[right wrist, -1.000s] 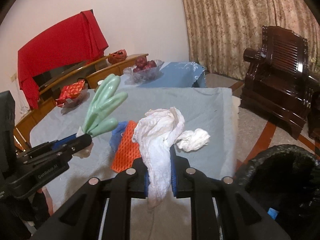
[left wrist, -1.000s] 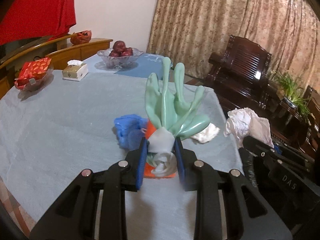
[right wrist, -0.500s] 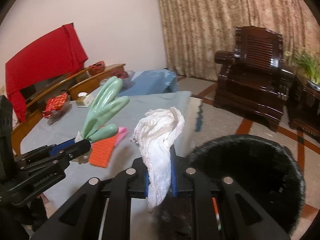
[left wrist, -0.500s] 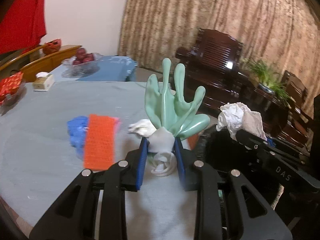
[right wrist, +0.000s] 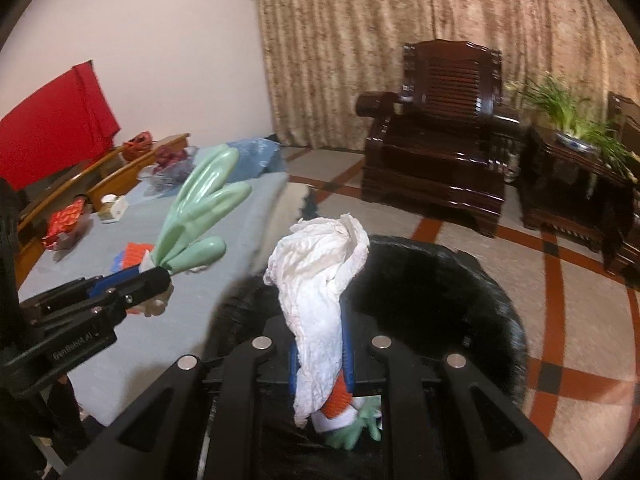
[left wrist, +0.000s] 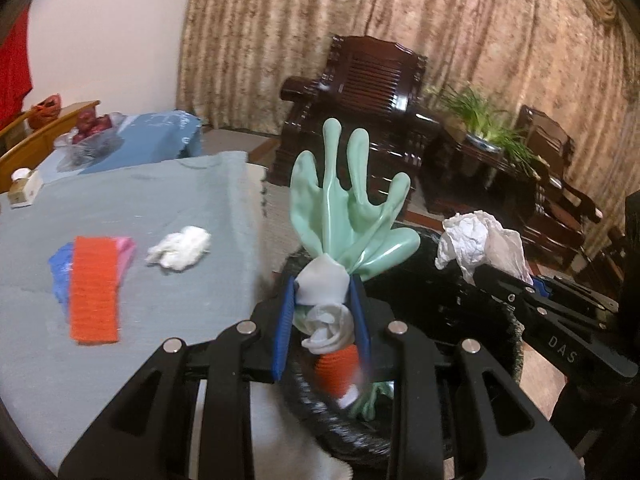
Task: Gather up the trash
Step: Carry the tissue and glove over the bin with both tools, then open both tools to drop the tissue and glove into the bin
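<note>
Left wrist view: grey-clothed table [left wrist: 132, 200] lying left of black bin [left wrist: 404, 404]; curtain, dark armchair standing behind. Left gripper [left wrist: 322, 320] pinching green glove [left wrist: 344, 208] by cuff, hanging over bin rim. Orange scrubber [left wrist: 94, 288] and white wad [left wrist: 180, 246] lying on table, left of bin.

Right wrist view: right gripper [right wrist: 322, 360] pinching crumpled tissue [right wrist: 320, 272], hanging over bin [right wrist: 460, 300] mouth. Glove [right wrist: 196, 216] showing left of bin, above table edge.

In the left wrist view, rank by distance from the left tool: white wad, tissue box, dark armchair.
From the left tool:
1. White wad, on the table, left.
2. Tissue box, far left on the table.
3. Dark armchair, beyond the table, by the curtain.
</note>
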Demonstrator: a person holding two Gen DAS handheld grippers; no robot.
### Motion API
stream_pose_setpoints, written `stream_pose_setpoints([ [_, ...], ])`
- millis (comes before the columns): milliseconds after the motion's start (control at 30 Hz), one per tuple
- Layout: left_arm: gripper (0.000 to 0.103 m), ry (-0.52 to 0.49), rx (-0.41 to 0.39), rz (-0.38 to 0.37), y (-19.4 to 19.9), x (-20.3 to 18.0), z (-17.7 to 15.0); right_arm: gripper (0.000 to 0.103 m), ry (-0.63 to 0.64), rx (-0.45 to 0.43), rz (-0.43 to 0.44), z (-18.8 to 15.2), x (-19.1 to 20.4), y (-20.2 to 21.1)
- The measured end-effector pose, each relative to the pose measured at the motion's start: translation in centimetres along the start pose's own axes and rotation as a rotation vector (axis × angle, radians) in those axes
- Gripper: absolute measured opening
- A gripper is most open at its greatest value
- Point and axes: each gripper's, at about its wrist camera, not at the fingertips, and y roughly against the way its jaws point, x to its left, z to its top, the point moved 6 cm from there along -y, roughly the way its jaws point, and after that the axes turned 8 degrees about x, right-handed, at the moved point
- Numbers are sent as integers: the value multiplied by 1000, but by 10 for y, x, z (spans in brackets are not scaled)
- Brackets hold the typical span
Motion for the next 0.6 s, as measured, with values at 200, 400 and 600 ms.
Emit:
stream_pose_setpoints([
  [200,26,-32,37,-25,-25,-17,-6,16,-33,31,-46,-12,-28,-8],
  [400,26,-42,74,-40,-48,-25,-10,16,-51,62,-66,-20,-41,-18],
  [600,29,-51,107,-70,-64,-34,-10,24,-63,95,-88,-31,-52,-28],
])
